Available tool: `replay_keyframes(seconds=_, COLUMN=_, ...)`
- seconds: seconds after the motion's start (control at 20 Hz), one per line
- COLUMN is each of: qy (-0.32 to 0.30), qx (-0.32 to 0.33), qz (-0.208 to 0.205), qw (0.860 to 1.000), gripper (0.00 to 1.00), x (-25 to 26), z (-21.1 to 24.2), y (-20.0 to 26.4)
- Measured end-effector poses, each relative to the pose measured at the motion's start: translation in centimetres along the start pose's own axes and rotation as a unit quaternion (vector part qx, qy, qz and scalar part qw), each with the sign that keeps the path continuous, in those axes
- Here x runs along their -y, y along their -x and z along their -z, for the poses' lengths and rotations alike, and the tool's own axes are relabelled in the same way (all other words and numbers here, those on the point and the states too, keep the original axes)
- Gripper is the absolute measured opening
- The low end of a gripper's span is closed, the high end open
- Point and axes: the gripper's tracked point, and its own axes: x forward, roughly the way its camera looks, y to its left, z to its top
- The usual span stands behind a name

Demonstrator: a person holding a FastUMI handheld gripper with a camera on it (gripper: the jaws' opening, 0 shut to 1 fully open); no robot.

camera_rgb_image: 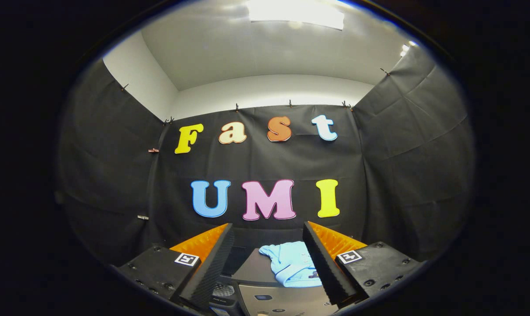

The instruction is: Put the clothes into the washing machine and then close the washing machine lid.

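Jaws point(268, 263) stand wide apart, holding nothing, aimed level at the booth wall with the work lying low between them. Cloth point(291, 263), a small pale blue garment, lies crumpled just ahead of the fingers and between them, nearer the one at 3 o'clock, whose inner face hides its edge on that side. It rests on what looks like the flat grey top of the washer point(282, 298), whose panel with dark buttons sits at 6 o'clock under the jaws; whether that flat part is the lid, and whether it is open, cannot be told from here. A round perforated part point(223, 289) shows at 7 o'clock, possibly the drum. The garment should be light, soft and limp, likely to sag and trail once lifted, with no risk of breaking. A pinch on a raised fold near its middle, where the fabric bunches thickest, would probably gather enough layers to hold; a single thin edge might slip free.
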Motion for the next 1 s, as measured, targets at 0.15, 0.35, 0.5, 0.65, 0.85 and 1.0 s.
replay_keyframes(seconds=0.15, qy=0.003, qx=-0.003, qz=0.007, qw=1.000, gripper=0.98, x=0.5, z=0.1, y=-0.4)
replay_keyframes(seconds=0.35, qy=0.011, qx=-0.012, qz=0.014, qw=1.000, gripper=0.98, x=1.4, z=0.3, y=-1.8)
replay_keyframes(seconds=0.5, qy=0.013, qx=-0.028, qz=0.020, qw=0.999, gripper=0.98, x=2.1, z=0.7, y=-4.0)
replay_keyframes(seconds=0.65, qy=0.013, qx=-0.046, qz=0.026, qw=0.999, gripper=0.98, x=2.8, z=1.1, y=-6.6)
replay_keyframes(seconds=0.85, qy=0.006, qx=-0.069, qz=0.039, qw=0.997, gripper=0.98, x=4.1, z=1.9, y=-10.7)
replay_keyframes(seconds=1.0, qy=0.004, qx=-0.096, qz=0.050, qw=0.994, gripper=0.98, x=5.2, z=3.2, y=-14.0)
